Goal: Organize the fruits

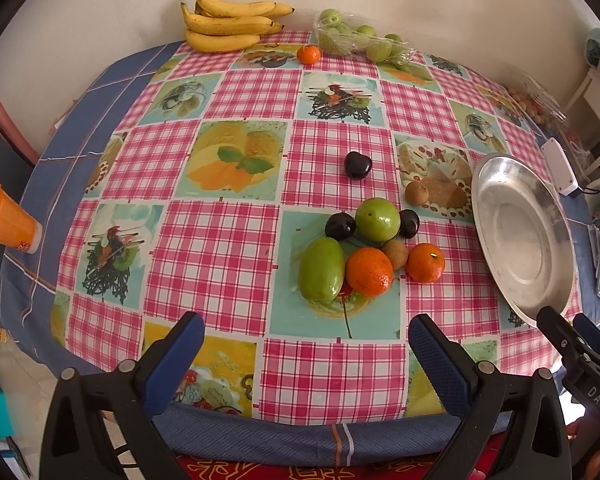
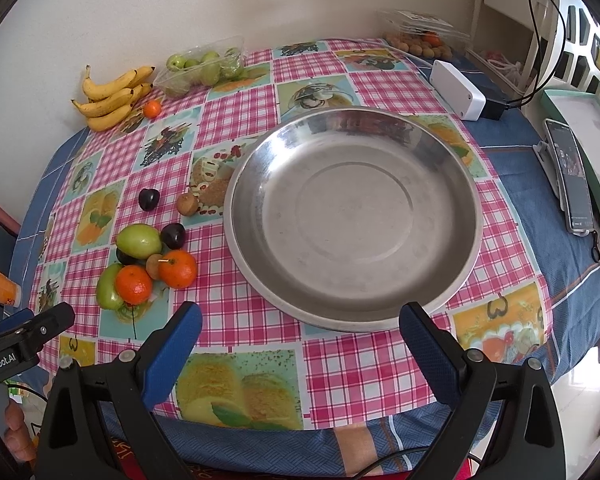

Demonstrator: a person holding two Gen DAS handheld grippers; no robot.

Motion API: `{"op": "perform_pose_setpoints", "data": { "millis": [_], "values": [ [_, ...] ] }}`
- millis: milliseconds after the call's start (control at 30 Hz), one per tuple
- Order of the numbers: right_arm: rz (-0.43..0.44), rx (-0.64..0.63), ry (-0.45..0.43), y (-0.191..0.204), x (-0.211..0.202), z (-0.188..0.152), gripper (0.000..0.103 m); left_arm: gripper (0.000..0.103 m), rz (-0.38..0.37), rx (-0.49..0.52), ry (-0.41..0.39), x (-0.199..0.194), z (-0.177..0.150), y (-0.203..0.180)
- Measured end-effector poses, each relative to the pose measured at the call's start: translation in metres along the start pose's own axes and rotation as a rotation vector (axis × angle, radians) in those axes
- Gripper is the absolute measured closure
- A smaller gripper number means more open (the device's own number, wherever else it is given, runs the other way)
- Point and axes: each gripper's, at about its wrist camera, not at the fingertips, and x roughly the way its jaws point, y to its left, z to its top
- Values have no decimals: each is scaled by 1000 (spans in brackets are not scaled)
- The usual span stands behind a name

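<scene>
Inventory: my left gripper (image 1: pixel 306 360) and right gripper (image 2: pixel 300 344), both spread apart, empty. Clustered round fruits (image 1: pixel 370 248) touching on bench beside empty steel dish (image 2: pixel 352 220); grabbing one may roll neighbours.

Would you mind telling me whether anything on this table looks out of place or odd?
Only the orange plastic cup at the table's left edge stands out: it lies tipped on its side. Nothing looks spilled, and the round steel dish holds no fruit yet.

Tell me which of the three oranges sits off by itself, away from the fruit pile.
The small orange at the far edge, beside the bananas. The other two oranges sit in the pile near the metal plate.
</scene>
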Motion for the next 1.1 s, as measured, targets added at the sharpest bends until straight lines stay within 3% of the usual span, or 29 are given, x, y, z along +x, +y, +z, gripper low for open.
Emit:
{"op": "perform_pose_setpoints", "data": {
  "millis": [1100],
  "values": [
    [-7,16,-6,-1,-3,1,4,0,-4,-6,17,4,1,1]
  ]
}}
